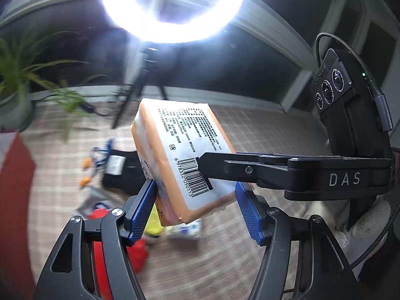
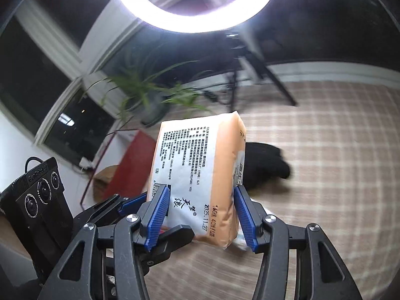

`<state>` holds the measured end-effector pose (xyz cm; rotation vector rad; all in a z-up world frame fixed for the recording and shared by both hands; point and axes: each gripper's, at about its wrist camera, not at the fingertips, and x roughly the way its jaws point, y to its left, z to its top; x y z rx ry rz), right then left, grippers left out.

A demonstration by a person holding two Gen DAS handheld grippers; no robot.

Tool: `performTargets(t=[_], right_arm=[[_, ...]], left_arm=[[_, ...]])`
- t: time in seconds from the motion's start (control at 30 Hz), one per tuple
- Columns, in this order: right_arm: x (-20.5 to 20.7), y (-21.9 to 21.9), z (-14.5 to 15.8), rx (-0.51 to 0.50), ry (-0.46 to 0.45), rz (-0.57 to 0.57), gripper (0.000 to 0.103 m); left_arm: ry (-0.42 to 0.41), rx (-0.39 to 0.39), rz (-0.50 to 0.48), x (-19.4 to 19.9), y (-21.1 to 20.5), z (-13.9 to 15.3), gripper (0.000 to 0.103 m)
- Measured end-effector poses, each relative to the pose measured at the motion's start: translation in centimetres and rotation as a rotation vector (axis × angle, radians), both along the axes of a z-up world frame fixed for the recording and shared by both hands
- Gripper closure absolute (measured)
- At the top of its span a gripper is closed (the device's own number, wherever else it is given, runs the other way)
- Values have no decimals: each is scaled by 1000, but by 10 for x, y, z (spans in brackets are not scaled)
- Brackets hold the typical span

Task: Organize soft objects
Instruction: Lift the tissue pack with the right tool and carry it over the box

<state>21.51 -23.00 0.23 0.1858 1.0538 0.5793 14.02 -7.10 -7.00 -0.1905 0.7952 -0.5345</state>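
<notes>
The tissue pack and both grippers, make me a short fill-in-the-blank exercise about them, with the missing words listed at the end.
1. The orange tissue pack is held off the plaid surface by ____ grippers at once.
2. The pads of the left gripper and the right gripper are coloured ____.
3. The pack's white label carries a black ____ of stripes and digits.
4. Above the scene shines a ____-shaped lamp.

Missing words: two; blue; barcode; ring

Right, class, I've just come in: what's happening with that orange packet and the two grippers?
A person holds a gripper in each hand, and both are clamped on one orange tissue pack, lifted clear of the checked cloth. The left gripper grips its lower end across the width; the right gripper pinches it too. Other items, including a black pouch, lie on the cloth. A ring light shines beyond.
</notes>
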Motion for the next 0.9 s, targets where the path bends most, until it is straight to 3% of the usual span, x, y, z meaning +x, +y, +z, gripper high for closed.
performTargets(t=[0.57, 0.9], right_arm=[[-22, 189, 6, -19, -38, 334, 53], [-1, 262, -1, 5, -14, 406, 53]], left_arm=[[-38, -29, 365, -50, 160, 11, 39], [-29, -10, 467, -47, 226, 15, 39]])
